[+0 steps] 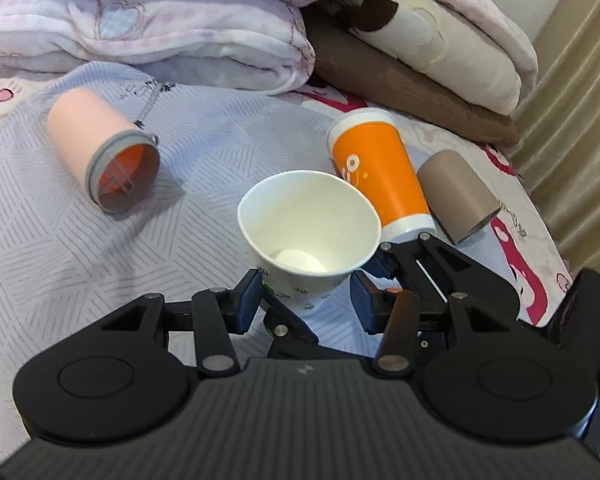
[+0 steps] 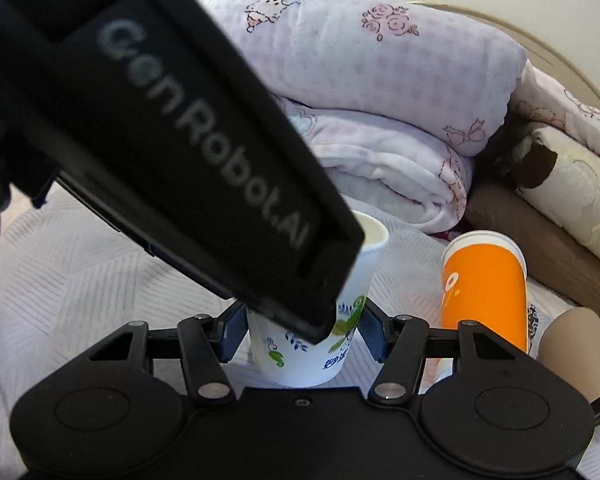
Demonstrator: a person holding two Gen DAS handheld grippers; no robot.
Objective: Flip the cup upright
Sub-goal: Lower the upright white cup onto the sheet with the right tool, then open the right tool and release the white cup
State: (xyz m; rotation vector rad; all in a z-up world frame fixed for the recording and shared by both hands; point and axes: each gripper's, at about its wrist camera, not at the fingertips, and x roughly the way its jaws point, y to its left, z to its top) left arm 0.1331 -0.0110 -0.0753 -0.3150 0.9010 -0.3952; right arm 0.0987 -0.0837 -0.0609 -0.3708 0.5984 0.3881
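Note:
A white paper cup [image 1: 308, 224] with green and blue print stands mouth up on the grey bed cover, leaning a little. My left gripper [image 1: 306, 300] is open, its blue pads on either side of the cup's lower part, not pressing it. In the right wrist view the same cup [image 2: 300, 356] sits between my right gripper's [image 2: 300, 328] blue pads, which touch or nearly touch its sides. The left gripper's black body [image 2: 172, 128] crosses that view and hides the cup's upper part.
An orange cup [image 1: 380, 172] stands upside down next to a brown cup [image 1: 456, 196] lying on its side at the right. A peach cup [image 1: 100, 152] lies on its side at the left. Folded blankets [image 1: 160, 32] fill the back. The bed edge and a curtain [image 1: 572, 100] are at the right.

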